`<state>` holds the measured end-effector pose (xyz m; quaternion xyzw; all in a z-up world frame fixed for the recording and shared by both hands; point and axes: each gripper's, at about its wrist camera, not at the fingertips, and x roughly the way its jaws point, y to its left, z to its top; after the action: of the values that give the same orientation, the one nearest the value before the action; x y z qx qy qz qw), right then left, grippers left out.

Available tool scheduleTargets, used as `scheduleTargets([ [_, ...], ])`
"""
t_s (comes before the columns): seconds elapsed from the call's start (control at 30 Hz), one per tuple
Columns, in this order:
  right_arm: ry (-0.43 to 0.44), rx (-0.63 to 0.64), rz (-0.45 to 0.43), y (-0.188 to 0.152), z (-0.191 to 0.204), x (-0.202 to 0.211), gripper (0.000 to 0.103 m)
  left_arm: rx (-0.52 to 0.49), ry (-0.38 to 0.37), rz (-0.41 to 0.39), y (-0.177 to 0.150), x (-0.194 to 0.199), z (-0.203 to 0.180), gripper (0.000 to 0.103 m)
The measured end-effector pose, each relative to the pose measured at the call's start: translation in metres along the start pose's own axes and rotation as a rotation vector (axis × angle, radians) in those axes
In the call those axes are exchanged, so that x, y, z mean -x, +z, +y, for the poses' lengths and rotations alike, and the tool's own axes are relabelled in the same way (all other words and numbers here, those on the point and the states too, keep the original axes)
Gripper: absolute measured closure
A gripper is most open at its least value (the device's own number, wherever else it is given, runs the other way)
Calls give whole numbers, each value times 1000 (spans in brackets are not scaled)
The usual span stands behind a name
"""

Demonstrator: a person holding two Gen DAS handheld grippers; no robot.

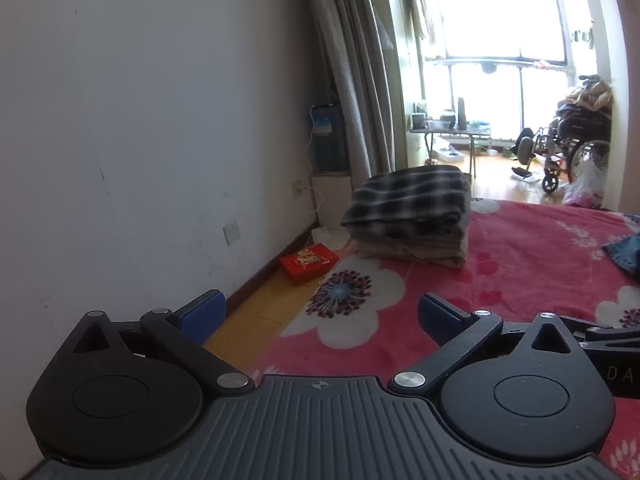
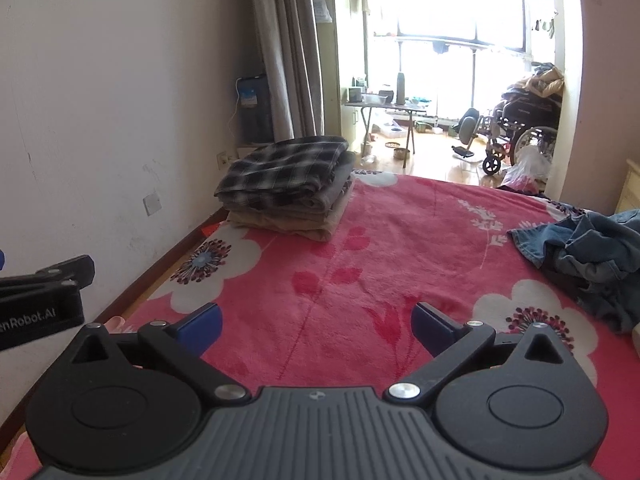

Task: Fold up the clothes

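We find the left gripper [image 1: 322, 318] held low over the near left edge of the bed, jaws spread wide, nothing between the blue pads [image 1: 204, 314]. The right gripper [image 2: 316, 326] sits beside it, over the middle of the pink floral blanket [image 2: 360, 248], jaws likewise spread and empty. In the right wrist view the left gripper's body shows at the left edge, apart from the right one.

Task items: a stack of folded clothes [image 2: 288, 192] rests at the far left corner of the blanket, approx. four layers, a plaid garment [image 2: 280, 168] on top, tan and grey pieces under it. Edges look squared. An unfolded heap of blue denim [image 2: 588, 252] lies at the right side of the bed, well apart from the stack and from both grippers; it is crumpled, w/ a hem turned toward the middle. We cannot tell whether it is one garment or more.

Surroundings: white wall on the left w/ sockets; a red box [image 1: 304, 266] on the wood floor between wall and bed. Far end: grey curtain [image 1: 352, 60], bright window, a folding table [image 2: 384, 114] carrying small items, and a wheelchair [image 2: 520, 128] piled w/ clothing.
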<state>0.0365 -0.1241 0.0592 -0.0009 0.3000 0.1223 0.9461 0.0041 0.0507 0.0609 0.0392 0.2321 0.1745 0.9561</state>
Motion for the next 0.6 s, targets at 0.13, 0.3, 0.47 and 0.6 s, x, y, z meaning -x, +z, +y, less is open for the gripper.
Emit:
scheduleTargets([
  [0.13, -4, 6, -10, 4, 6, 5, 0, -3, 1, 8, 1, 4, 4, 0],
  [0.3, -14, 26, -15, 5, 14, 9, 0, 1, -34, 55, 2, 2, 10, 0],
  [0.47, -22, 45, -15, 5, 22, 10, 0, 43, -53, 85, 0, 1, 18, 0],
  [0.6, -23, 49, -11, 6, 25, 9, 0, 53, -53, 86, -1, 0, 22, 0],
])
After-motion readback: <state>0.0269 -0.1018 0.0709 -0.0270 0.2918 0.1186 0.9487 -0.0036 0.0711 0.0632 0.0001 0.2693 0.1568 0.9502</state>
